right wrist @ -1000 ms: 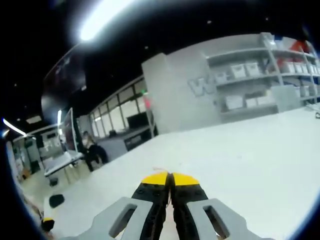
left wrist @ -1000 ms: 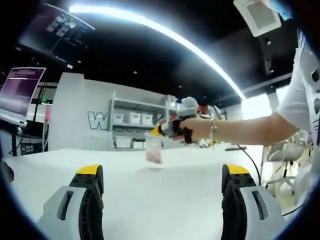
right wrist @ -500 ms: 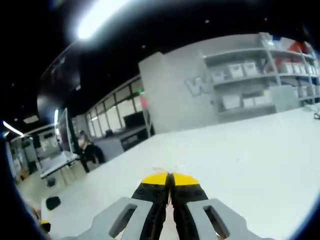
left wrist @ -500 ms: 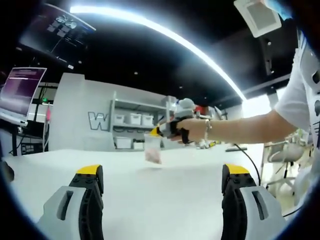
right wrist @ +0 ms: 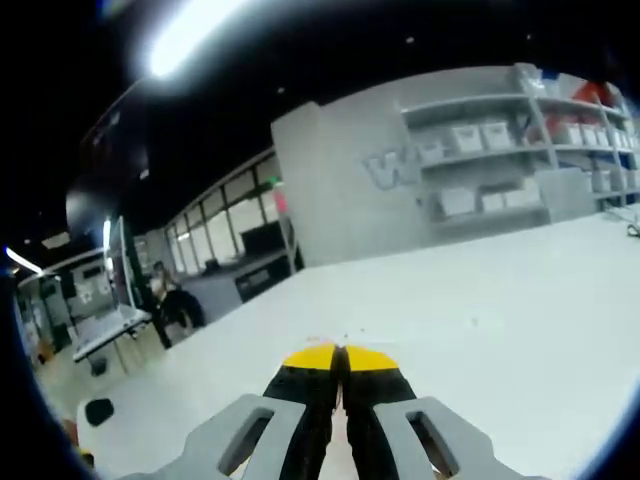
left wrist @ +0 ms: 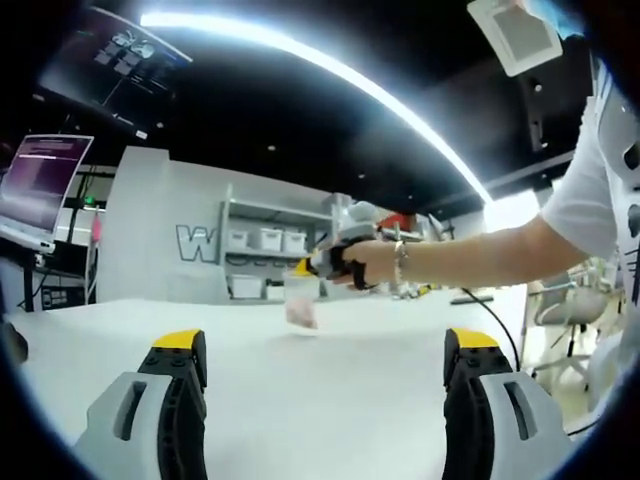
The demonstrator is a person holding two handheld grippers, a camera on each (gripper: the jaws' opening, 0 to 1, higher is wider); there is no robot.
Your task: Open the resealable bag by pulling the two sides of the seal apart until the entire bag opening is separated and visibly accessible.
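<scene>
Smooth matt white table (left wrist: pixel 300 400); clear glossy plastic bag (left wrist: pixel 301 305); matt grey plastic jaws, yellow-tipped.

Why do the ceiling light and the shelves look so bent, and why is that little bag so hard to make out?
Left gripper view: the fisheye lens bows the ceiling light strip into an arc, and the bag hanging from the right gripper is small and blurred. Right gripper view: the shelves tilt, the strip glares white, and the whole picture looks soft.
</scene>
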